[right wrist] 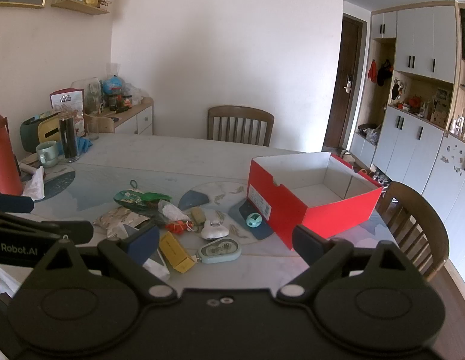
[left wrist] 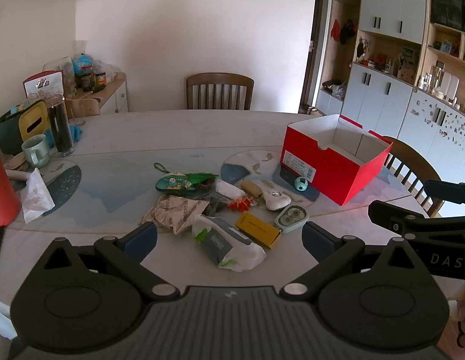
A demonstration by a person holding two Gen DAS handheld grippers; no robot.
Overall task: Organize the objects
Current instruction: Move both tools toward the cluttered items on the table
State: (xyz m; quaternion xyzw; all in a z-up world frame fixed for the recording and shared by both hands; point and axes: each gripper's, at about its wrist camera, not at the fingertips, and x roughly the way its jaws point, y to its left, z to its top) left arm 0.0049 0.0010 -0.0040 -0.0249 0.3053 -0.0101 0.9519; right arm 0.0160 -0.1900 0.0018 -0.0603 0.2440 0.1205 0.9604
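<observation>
A pile of small objects lies mid-table: a yellow box [left wrist: 258, 229] [right wrist: 176, 251], a white packet with a grey pack inside [left wrist: 229, 246], a pale green case [left wrist: 291, 218] [right wrist: 219, 250], a white pouch [left wrist: 276, 199] [right wrist: 214, 229], a silvery bag [left wrist: 175, 211] [right wrist: 121, 218] and a green pouch [left wrist: 178, 183] [right wrist: 133, 198]. An empty red box [left wrist: 331, 162] [right wrist: 304, 204] stands open-topped to their right. My left gripper [left wrist: 229, 240] hangs open just short of the pile, over the white packet. My right gripper [right wrist: 226, 247] is open too, above the green case, nothing between its fingers.
The table's left end holds a red bottle [left wrist: 2, 186] [right wrist: 4, 156], a mug [left wrist: 37, 150] [right wrist: 47, 153], a dark glass jar [left wrist: 60, 126] [right wrist: 68, 139] and a tissue [left wrist: 37, 195]. Wooden chairs stand at the far side [left wrist: 219, 91] and right [right wrist: 412, 225]. Cabinets line the right wall.
</observation>
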